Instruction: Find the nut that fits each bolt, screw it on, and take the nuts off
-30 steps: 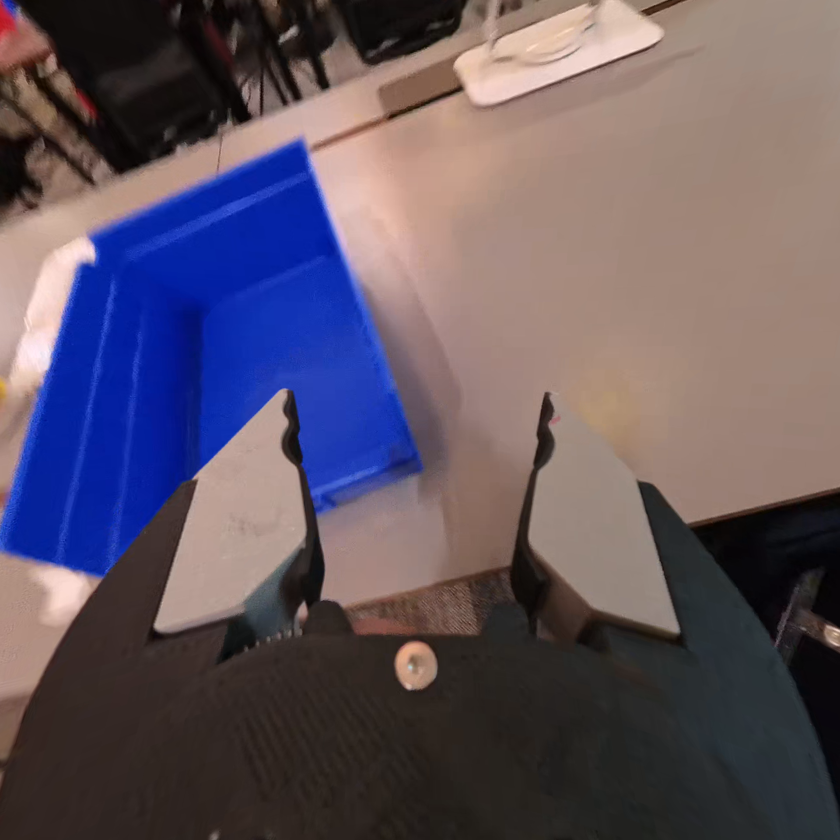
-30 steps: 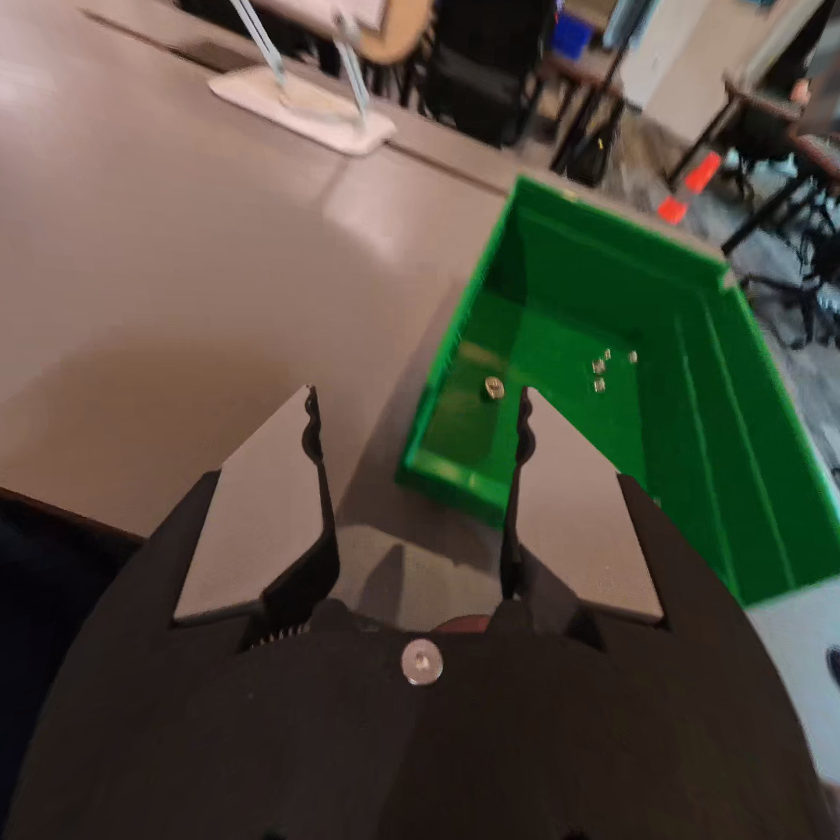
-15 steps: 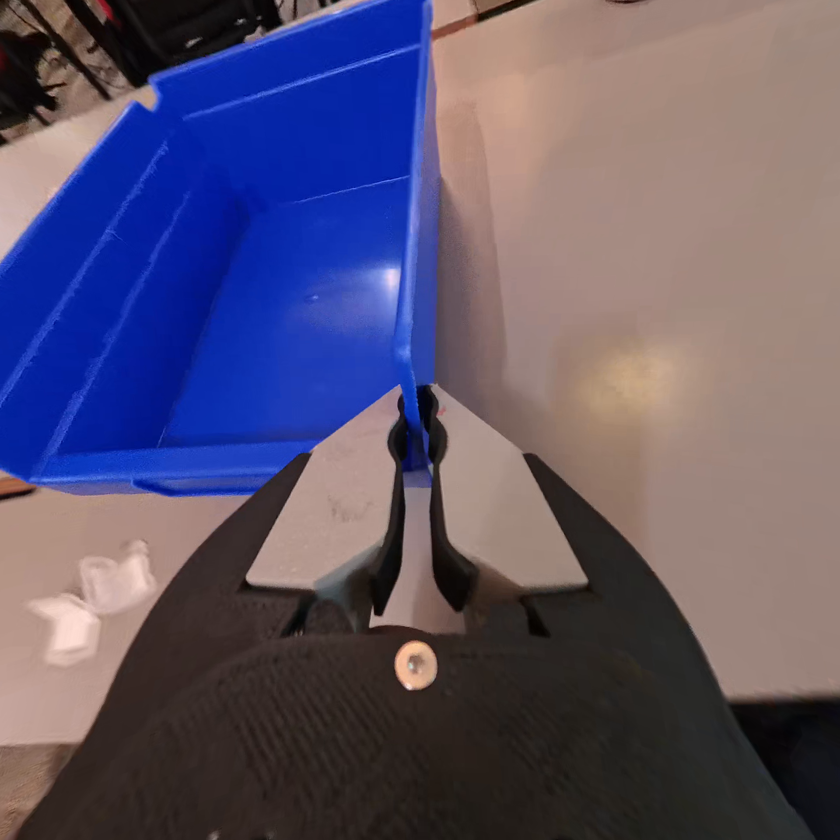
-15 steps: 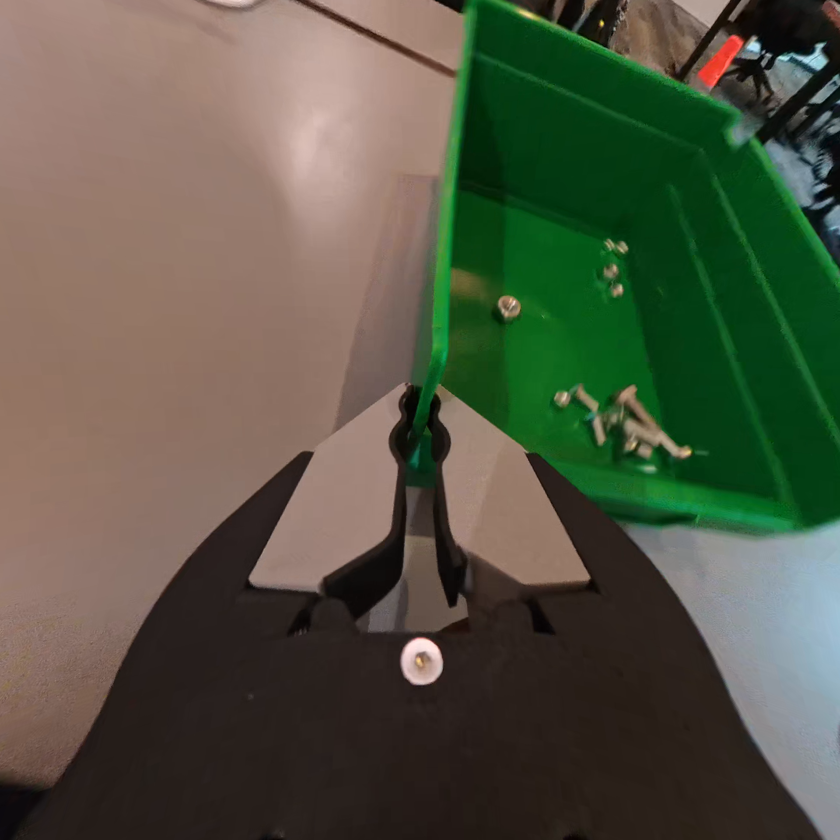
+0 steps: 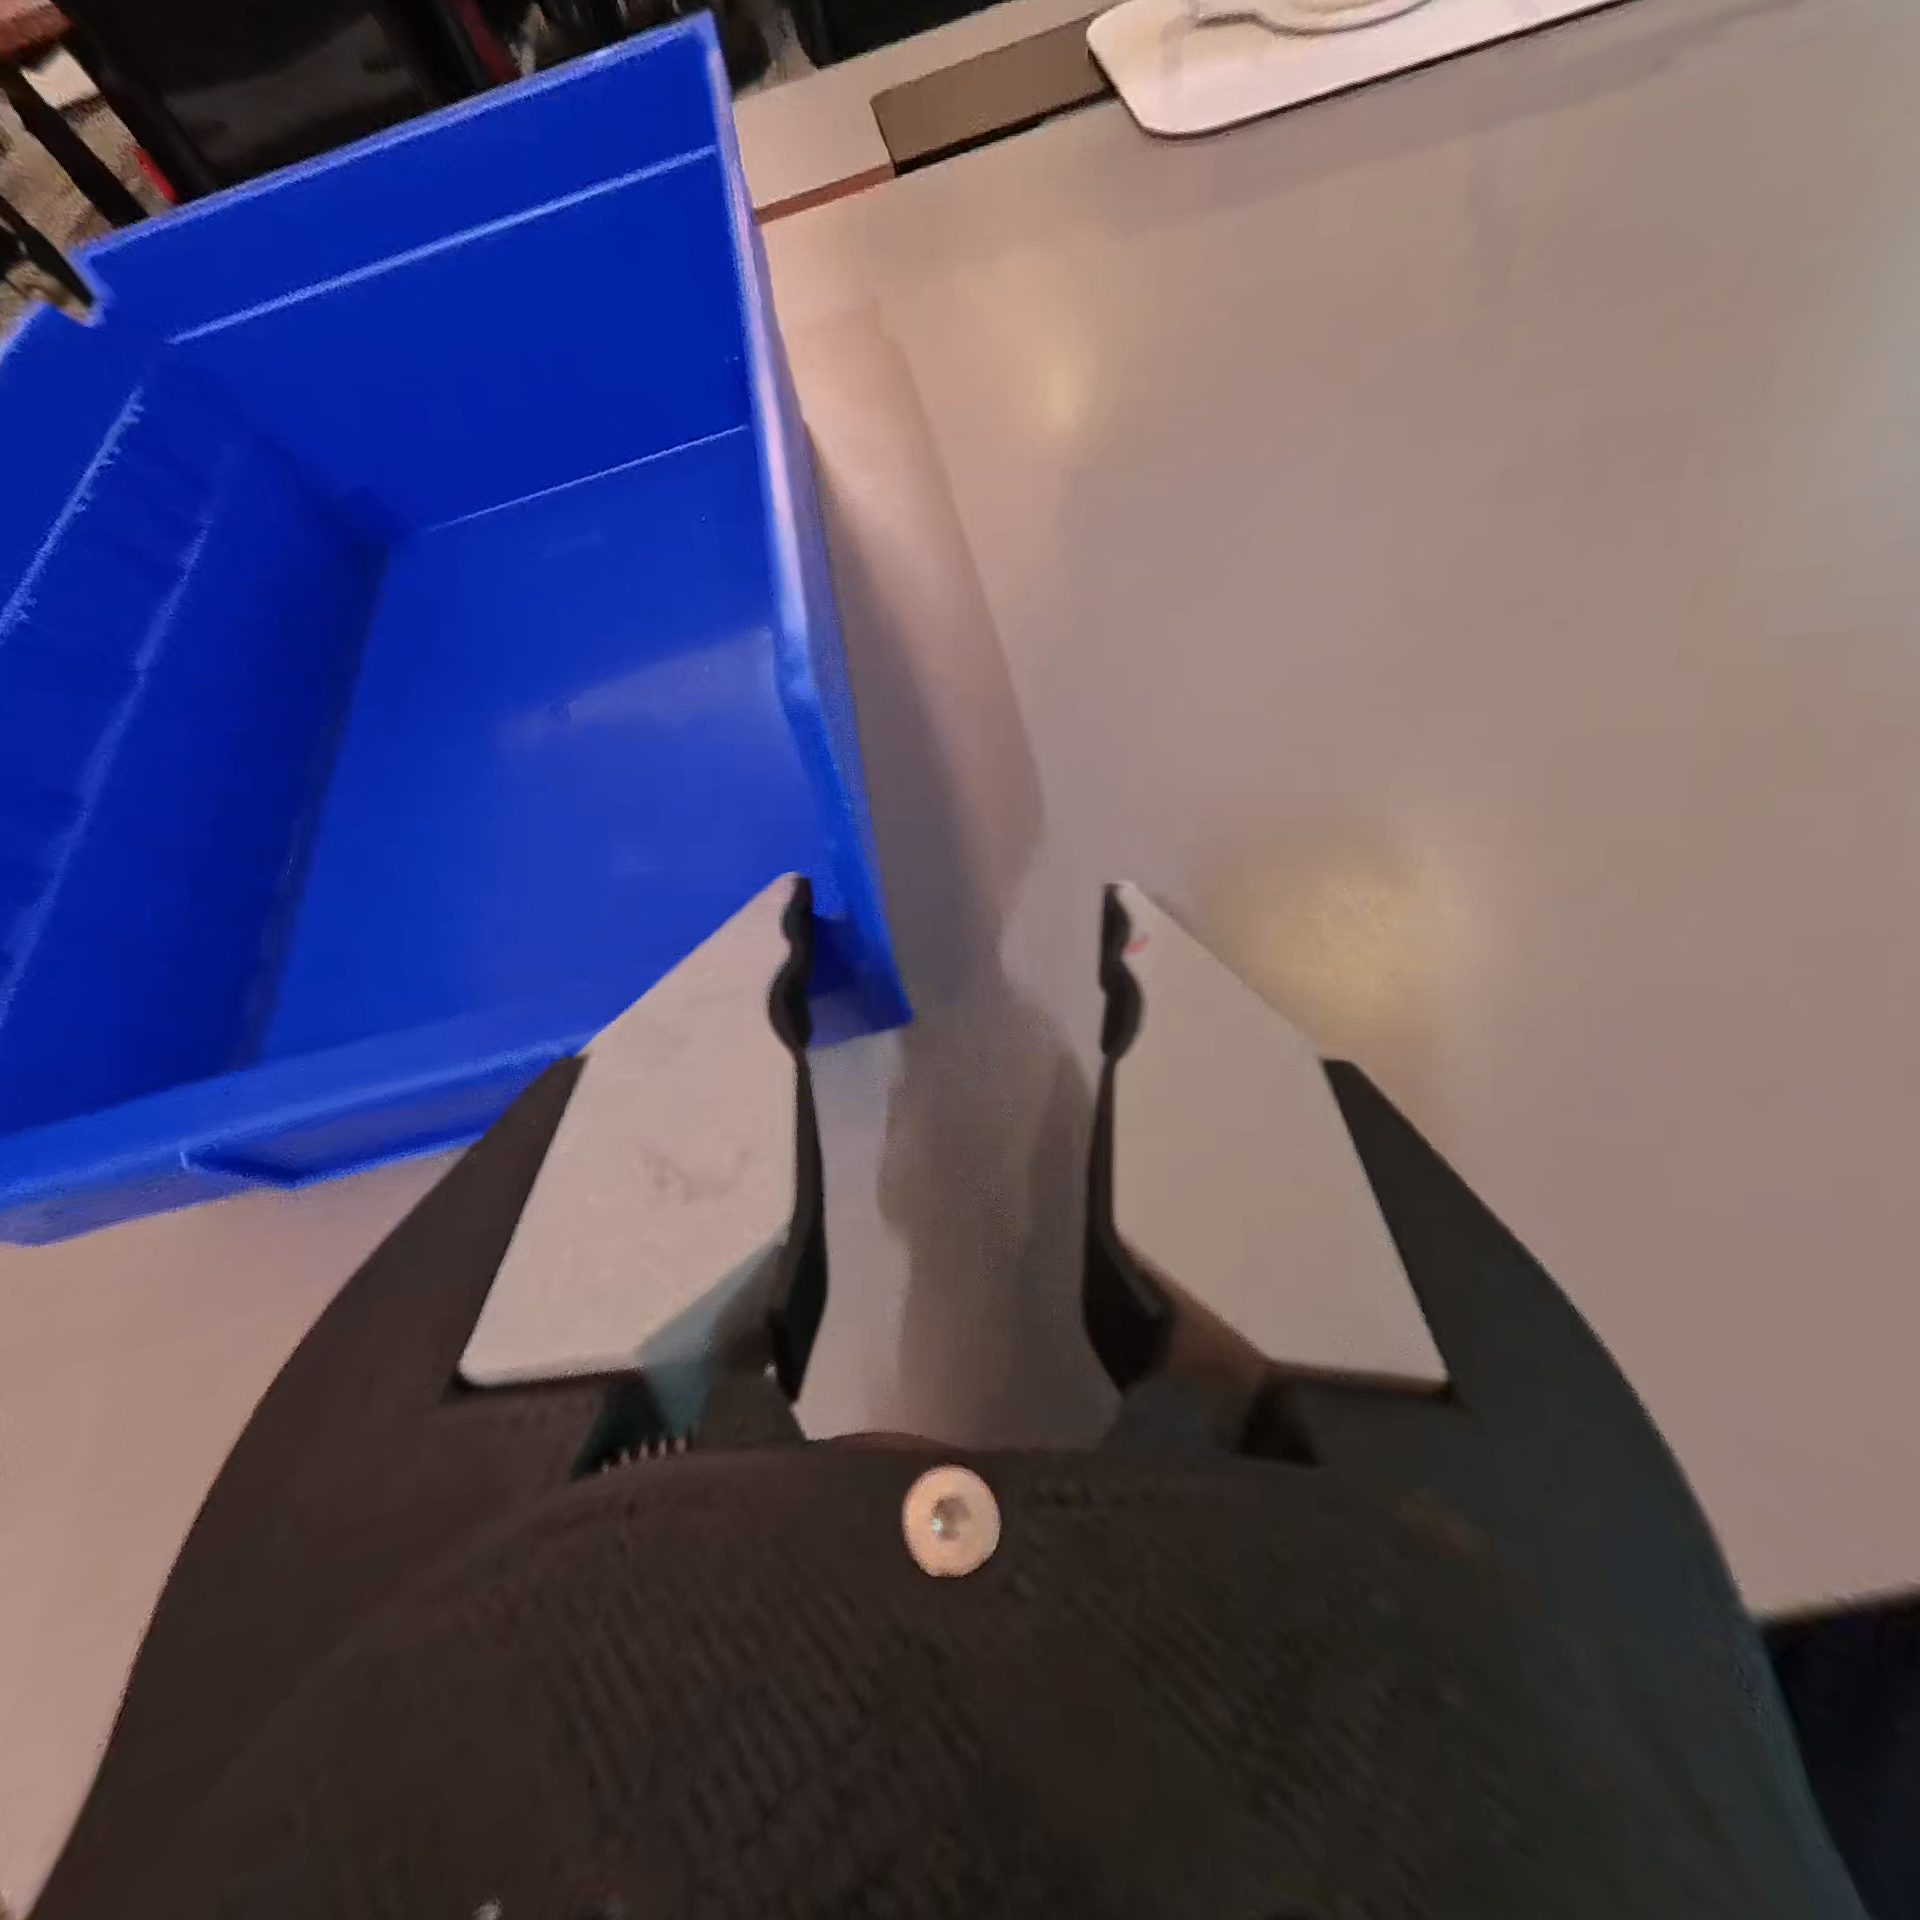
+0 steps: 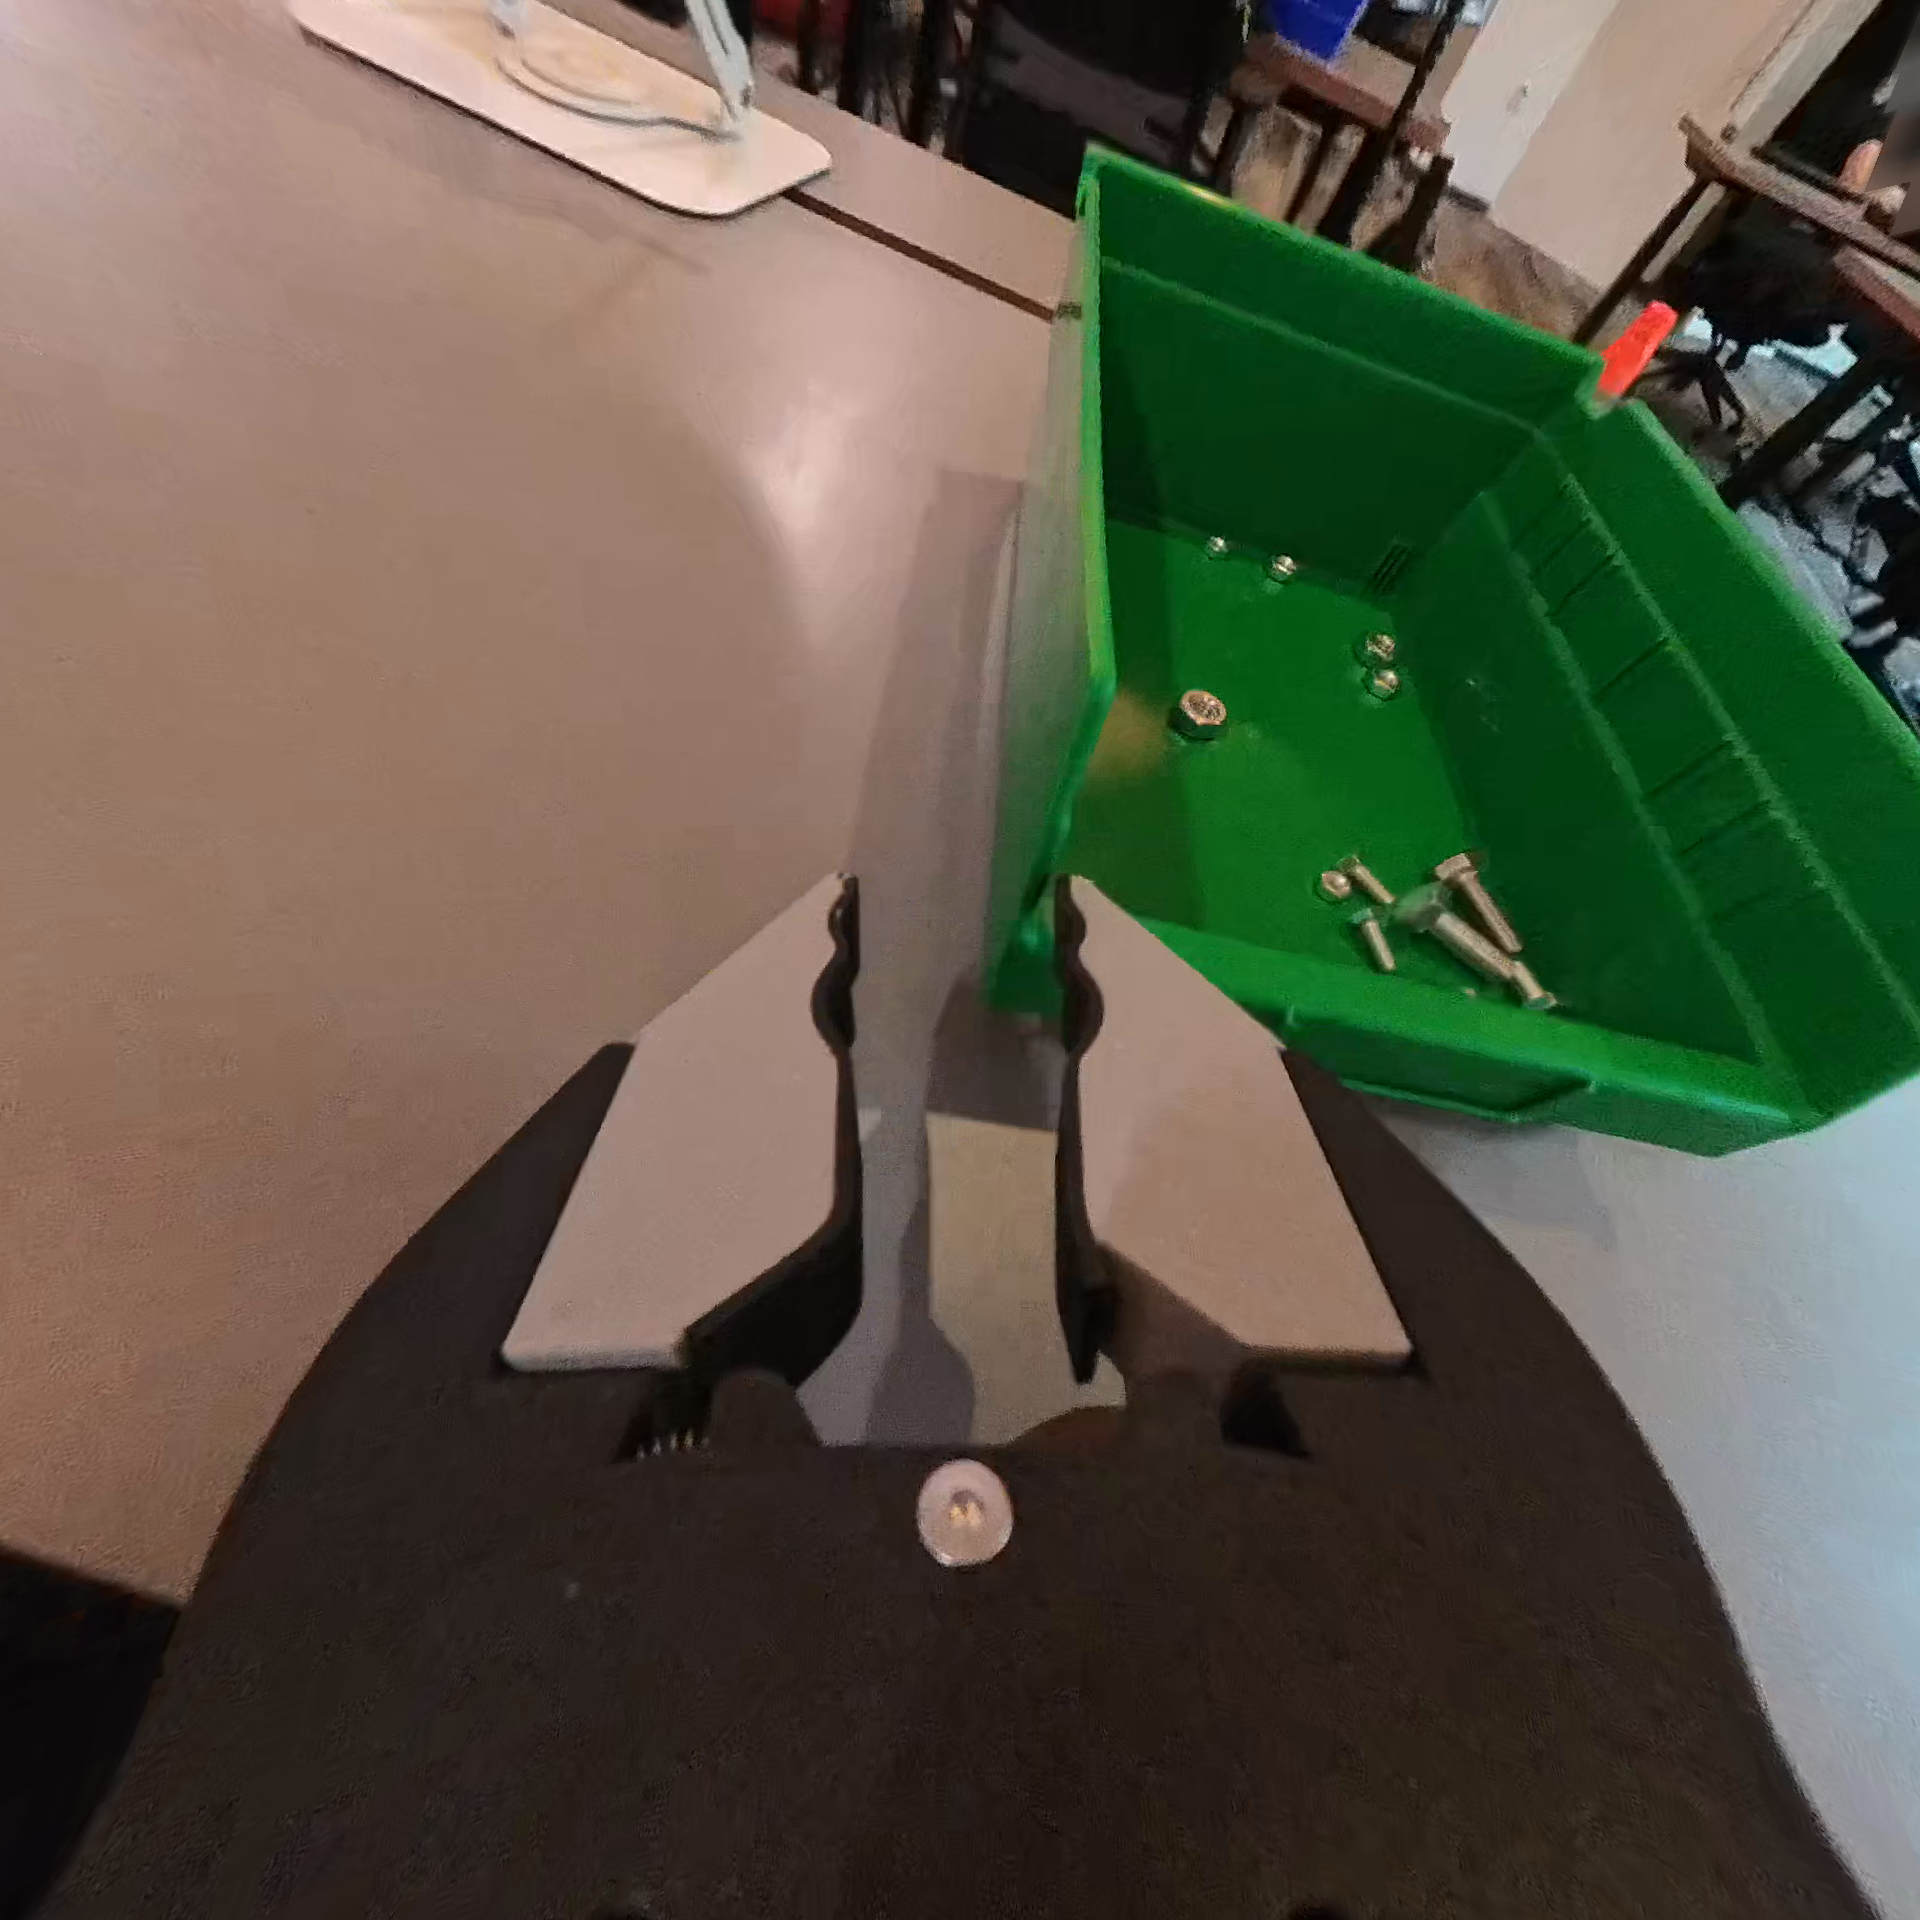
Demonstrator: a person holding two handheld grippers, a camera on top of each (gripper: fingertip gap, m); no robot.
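In the right wrist view a green bin (image 6: pixel 1652 1091) sits on the table, with several silver bolts (image 6: pixel 1455 925) near its front wall and several loose nuts (image 6: pixel 1197 715) farther back. My right gripper (image 6: pixel 954 894) is open and empty, its jaws apart on either side of the bin's near left corner. In the left wrist view a blue bin (image 5: pixel 769 436) shows nothing inside. My left gripper (image 5: pixel 952 900) is open and empty, with the bin's near right corner between its jaws.
A white lamp base stands at the far side of the grey table (image 5: pixel 1455 520) in the left wrist view (image 5: pixel 1320 52) and in the right wrist view (image 6: pixel 582 125). Chairs and table legs stand beyond the table. The table's near edge lies just under both grippers. Left tips to right tips: about 60 cm.
Half a second ago each gripper was shut on its bin's wall corner. Now both have opened and let go, and both views have drawn back a little.
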